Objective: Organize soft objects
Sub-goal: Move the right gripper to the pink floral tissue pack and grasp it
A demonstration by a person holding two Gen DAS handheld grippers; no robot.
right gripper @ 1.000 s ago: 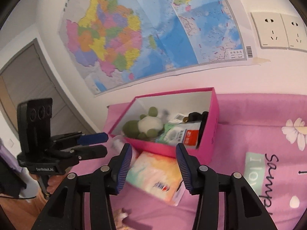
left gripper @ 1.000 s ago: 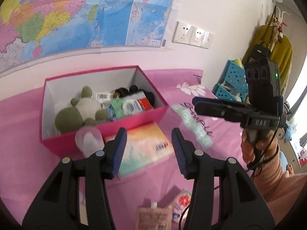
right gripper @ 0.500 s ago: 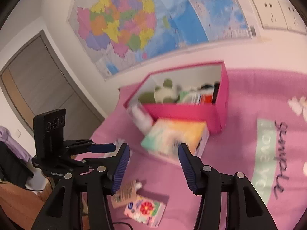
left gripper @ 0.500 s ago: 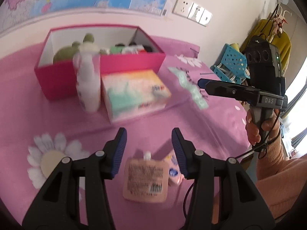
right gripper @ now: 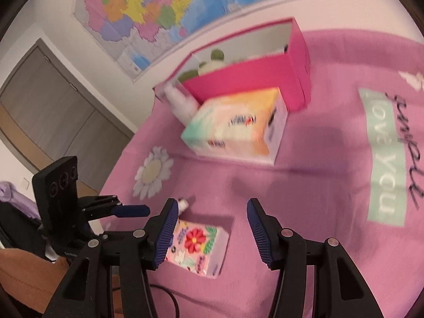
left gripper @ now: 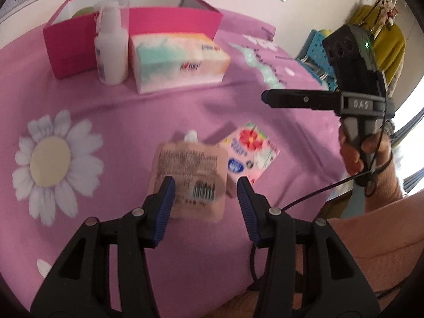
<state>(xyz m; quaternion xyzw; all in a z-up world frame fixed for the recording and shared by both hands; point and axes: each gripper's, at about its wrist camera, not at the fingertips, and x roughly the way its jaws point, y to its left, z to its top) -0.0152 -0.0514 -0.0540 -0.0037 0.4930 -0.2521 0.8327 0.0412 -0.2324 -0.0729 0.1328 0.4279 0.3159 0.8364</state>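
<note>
Both hand-held grippers have dropped from aiming at the wall map and the open box to pointing down at two small packs near the front edge of a pink, daisy-printed cover. Left hand-held gripper hangs over a peach spouted refill pouch, its blue-padded jaws spread either side of the pouch's lower end and pinching nothing. Right hand-held gripper hovers over a flower-printed pocket tissue pack lying just beside that pouch; its jaws have just been opening a little, the pack sits between them, and no pad presses on it that I can see. One tool over each pack suggests both are about to be picked up together. Further back stands a pink storage box that already holds a green-and-white plush toy, so it looks like the collecting place. Just in front of the box wait a soft tissue pack and a white pump bottle, apparently not yet sorted.
</note>
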